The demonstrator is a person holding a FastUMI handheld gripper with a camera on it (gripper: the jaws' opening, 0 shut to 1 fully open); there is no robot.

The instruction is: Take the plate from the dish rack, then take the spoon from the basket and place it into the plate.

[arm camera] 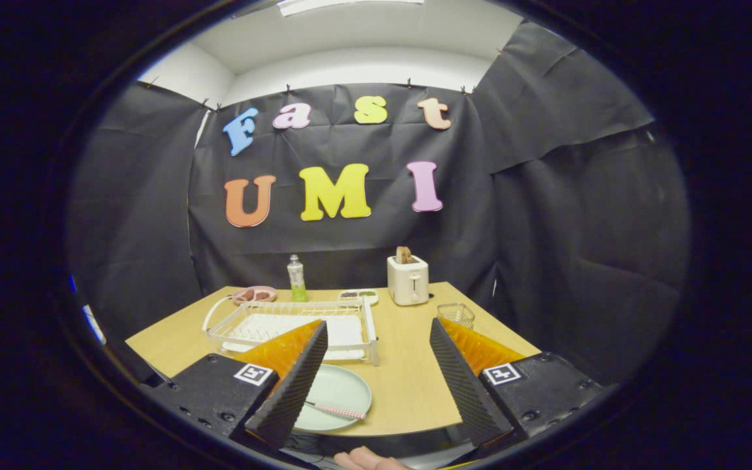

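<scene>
A pale green plate (340, 395) lies flat on the wooden table (408, 372), just in front of the white dish rack (297, 323) and beside my left finger, which covers part of its left side. A spoon (337, 409) with a pink dotted handle rests on the plate. A small clear wire basket (455, 314) stands beyond my right finger, near the table's right edge. My gripper (376, 346) hangs above the table's near edge, open wide, with nothing between its fingers.
A white toaster (408, 279) with a slice of bread stands at the back of the table. A green bottle (296, 279), a pink dish (253, 295) and a small white tray (358, 295) sit behind the rack. A person's hand (366, 460) shows below the table's front edge.
</scene>
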